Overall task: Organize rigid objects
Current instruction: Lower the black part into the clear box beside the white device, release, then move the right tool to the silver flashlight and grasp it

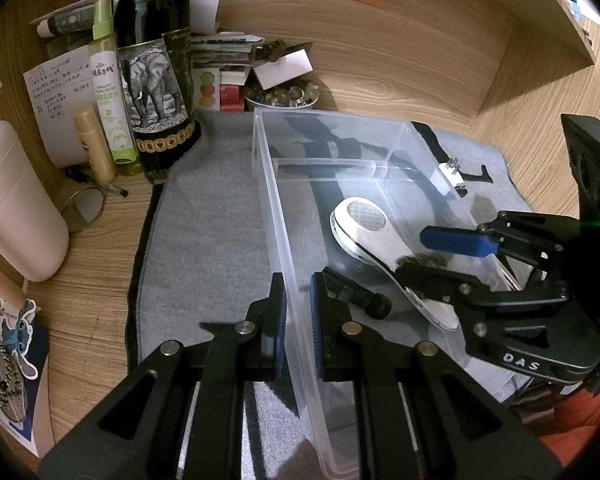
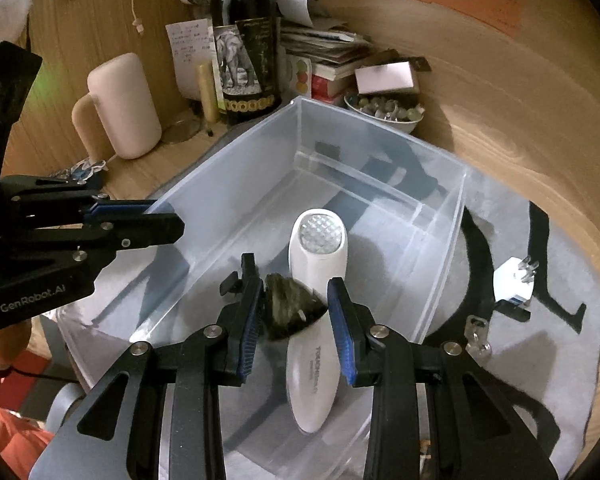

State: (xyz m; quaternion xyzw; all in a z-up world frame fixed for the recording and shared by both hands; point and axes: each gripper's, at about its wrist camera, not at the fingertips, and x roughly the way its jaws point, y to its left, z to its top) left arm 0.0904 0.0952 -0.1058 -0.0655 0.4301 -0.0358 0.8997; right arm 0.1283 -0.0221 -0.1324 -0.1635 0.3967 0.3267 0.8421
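Two hand-held grippers work the clear bin (image 2: 440,216): the left hand-held gripper (image 1: 299,320) is clamped on its wall. The right hand-held gripper (image 2: 296,312) hangs inside, jaws apart astride the white device (image 2: 316,304) and a dark fuzzy lump (image 2: 286,308). The device lies on the bin floor, its long axis running with the fingers, so the right is nearer.

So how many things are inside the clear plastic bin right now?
2. A white handheld device lies on the floor of the clear bin, and a dark bristly object sits against its left side. The gripper fingers may hide something smaller.
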